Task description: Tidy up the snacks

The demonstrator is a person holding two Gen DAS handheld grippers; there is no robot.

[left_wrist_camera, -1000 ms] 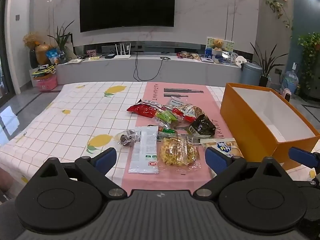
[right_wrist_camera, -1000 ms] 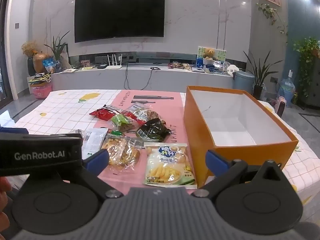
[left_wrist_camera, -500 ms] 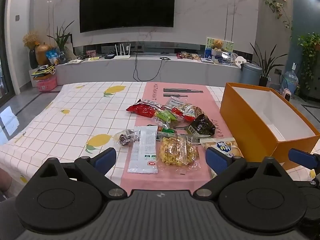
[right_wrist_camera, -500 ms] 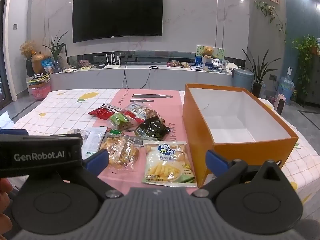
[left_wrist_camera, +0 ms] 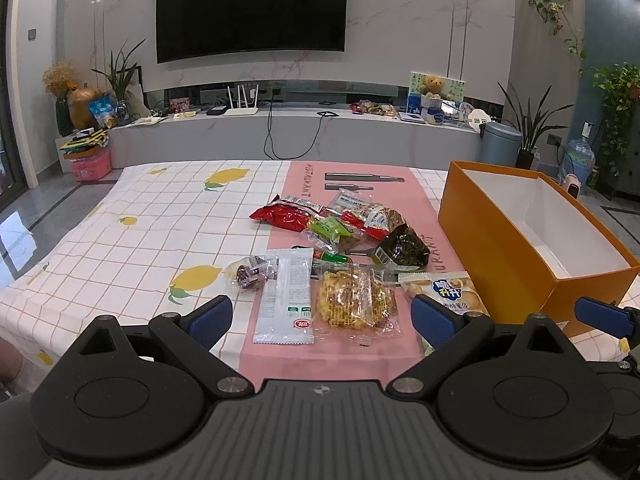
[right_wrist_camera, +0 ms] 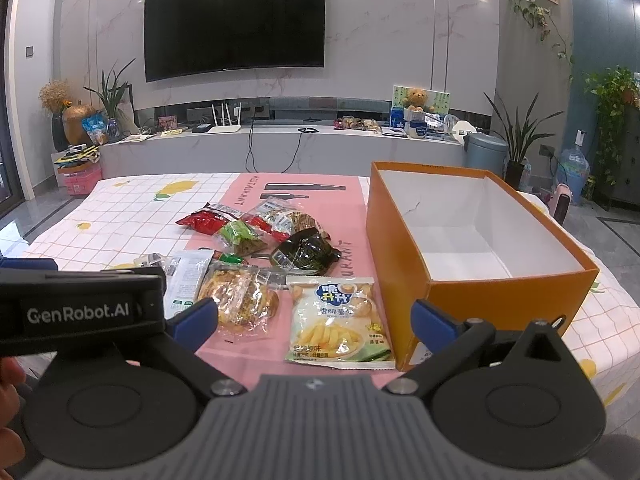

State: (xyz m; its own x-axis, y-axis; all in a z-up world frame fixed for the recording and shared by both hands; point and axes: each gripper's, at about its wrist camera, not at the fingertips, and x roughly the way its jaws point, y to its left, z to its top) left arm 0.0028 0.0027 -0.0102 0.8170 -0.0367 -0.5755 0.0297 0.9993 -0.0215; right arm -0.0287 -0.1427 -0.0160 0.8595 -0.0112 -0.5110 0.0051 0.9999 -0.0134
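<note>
Inspection: both my left gripper [left_wrist_camera: 322,316] and right gripper [right_wrist_camera: 314,316] hover with fingers spread wide and empty, near the snack packets [right_wrist_camera: 256,240] heaped on the desk [left_wrist_camera: 132,240], left of the empty orange box [right_wrist_camera: 404,248] presumably awaiting them.
</note>
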